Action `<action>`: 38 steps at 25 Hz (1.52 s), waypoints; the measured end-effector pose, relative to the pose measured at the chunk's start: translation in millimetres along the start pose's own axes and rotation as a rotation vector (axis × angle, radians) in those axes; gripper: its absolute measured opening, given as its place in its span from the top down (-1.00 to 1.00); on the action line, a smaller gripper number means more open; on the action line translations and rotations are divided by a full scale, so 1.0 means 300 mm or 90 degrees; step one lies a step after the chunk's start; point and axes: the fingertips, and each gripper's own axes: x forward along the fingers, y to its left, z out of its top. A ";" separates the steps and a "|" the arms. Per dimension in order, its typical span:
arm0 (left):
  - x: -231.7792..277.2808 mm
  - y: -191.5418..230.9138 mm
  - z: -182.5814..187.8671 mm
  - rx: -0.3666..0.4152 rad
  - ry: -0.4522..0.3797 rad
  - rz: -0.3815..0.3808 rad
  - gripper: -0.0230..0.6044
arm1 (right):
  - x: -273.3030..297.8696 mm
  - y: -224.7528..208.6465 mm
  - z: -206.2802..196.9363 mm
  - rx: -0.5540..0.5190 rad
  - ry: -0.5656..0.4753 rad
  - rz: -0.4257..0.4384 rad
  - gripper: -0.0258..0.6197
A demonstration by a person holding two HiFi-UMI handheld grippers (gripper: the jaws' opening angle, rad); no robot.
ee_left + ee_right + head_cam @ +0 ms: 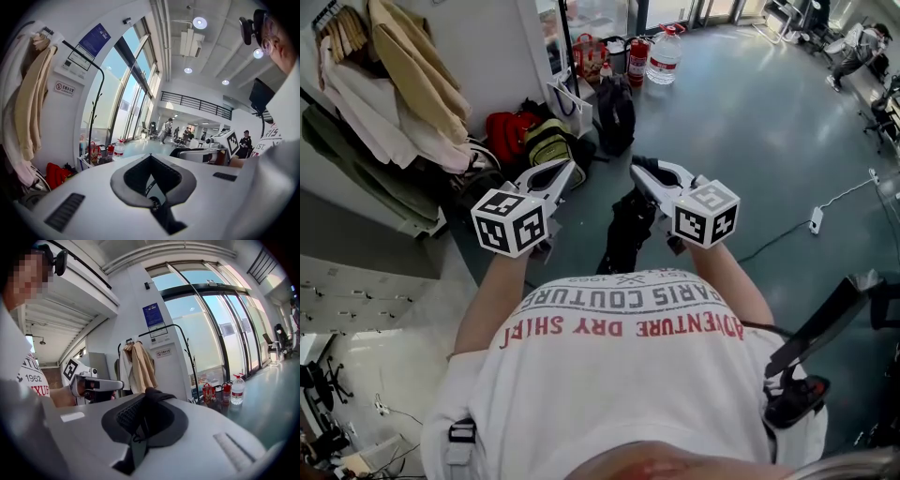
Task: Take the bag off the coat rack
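Right gripper (639, 167): jaws pinched on the strap of the black bag (626, 234).
Left gripper (570, 167): jaws pressed together, just beside the right one.
Bag: hangs under the right gripper, above the floor (750, 131).
Coat rack (95, 108): far left, well apart from the bag, holding coats (403, 84).

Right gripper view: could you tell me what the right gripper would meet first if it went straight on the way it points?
Probably the white pillar behind the coat rack, just right of the beige coat; nothing nearer shows ahead of the right gripper, though depth is unclear.
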 end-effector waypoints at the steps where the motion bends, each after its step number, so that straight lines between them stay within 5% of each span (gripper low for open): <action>1: -0.010 -0.009 0.004 0.004 -0.002 0.001 0.92 | -0.007 0.005 0.006 0.002 -0.005 -0.001 0.90; 38: -0.031 0.002 -0.029 -0.003 -0.003 0.006 0.92 | 0.022 -0.027 0.013 0.011 -0.011 0.005 0.90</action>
